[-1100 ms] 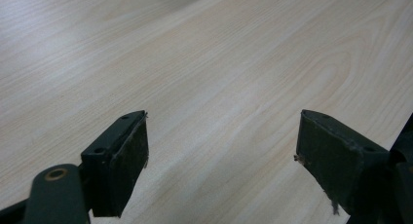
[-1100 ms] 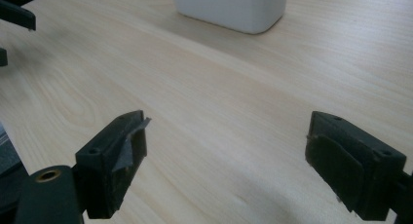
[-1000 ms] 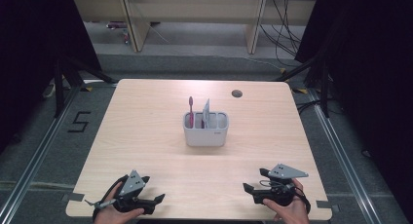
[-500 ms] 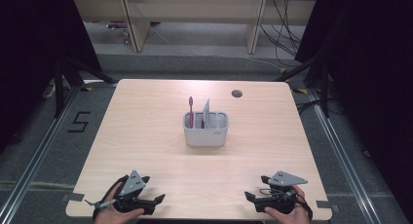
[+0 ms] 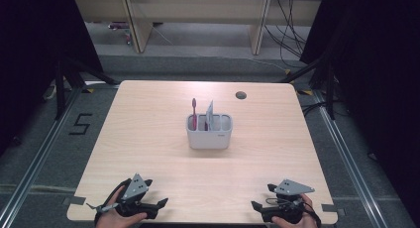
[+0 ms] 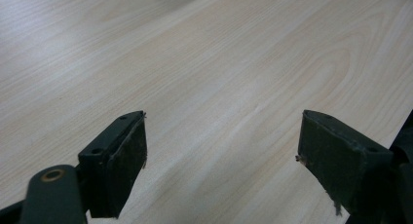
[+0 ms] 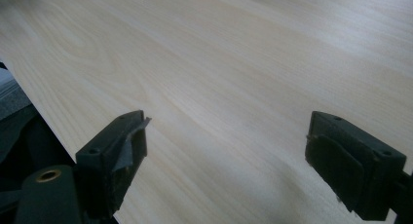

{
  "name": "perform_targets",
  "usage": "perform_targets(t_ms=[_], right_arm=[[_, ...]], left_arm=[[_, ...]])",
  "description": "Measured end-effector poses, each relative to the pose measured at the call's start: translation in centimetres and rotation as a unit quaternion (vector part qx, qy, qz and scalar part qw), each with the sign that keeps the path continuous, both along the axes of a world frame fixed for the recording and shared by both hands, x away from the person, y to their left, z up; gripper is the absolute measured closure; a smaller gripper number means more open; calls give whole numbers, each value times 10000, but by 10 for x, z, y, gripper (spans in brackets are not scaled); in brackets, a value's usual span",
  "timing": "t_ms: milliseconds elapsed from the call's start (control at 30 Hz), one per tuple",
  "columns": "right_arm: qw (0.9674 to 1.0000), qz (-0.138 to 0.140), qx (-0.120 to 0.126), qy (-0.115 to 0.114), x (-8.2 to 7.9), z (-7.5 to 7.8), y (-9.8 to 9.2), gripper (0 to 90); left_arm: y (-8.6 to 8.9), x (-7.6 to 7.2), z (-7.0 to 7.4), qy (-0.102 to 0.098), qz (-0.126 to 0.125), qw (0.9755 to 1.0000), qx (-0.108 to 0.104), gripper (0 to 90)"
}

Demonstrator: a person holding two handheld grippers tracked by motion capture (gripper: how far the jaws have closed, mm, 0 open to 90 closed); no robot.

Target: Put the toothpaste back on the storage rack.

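A white holder stands at the middle of the wooden table. In it stand a red toothbrush and a pale tube. My left gripper rests at the table's front left edge, held by a hand, open with nothing between its jaws. The left gripper view has both pads wide apart over bare wood. My right gripper sits at the front right edge, also open and empty, its pads spread over the tabletop in the right gripper view.
A dark round cable hole sits in the table's far right part. Shelving and cables stand beyond the table. Metal floor rails run along both sides.
My right gripper has drawn back toward the table's front edge and a little right. The left gripper has barely moved.
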State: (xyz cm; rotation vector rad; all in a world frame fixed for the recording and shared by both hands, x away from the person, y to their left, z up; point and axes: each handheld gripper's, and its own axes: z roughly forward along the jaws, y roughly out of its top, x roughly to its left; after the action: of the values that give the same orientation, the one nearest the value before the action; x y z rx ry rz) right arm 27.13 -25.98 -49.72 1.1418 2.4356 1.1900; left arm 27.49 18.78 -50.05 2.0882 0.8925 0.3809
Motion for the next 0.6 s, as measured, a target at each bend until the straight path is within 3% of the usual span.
perform_targets(t_ms=[33, 67, 167, 300, 600], right_arm=[[9998, -178, 28, 92, -4, 0, 1, 160], [9997, -139, -139, -112, -2, 0, -1, 160], [9997, -171, -159, -40, -5, 0, -1, 161], [9999, 37, -96, 7, -4, -1, -3, 160], [9999, -44, -108, 21, -5, -1, -2, 161]], left_arm=[[0, 0, 0, -9, 4, 10000, -1, 177], [0, 0, 0, -8, 6, 10000, 1, 176], [0, 0, 0, -10, 11, 10000, 4, 176], [0, 0, 0, -18, 9, 10000, 11, 176], [0, 0, 0, -20, 18, 10000, 5, 176]])
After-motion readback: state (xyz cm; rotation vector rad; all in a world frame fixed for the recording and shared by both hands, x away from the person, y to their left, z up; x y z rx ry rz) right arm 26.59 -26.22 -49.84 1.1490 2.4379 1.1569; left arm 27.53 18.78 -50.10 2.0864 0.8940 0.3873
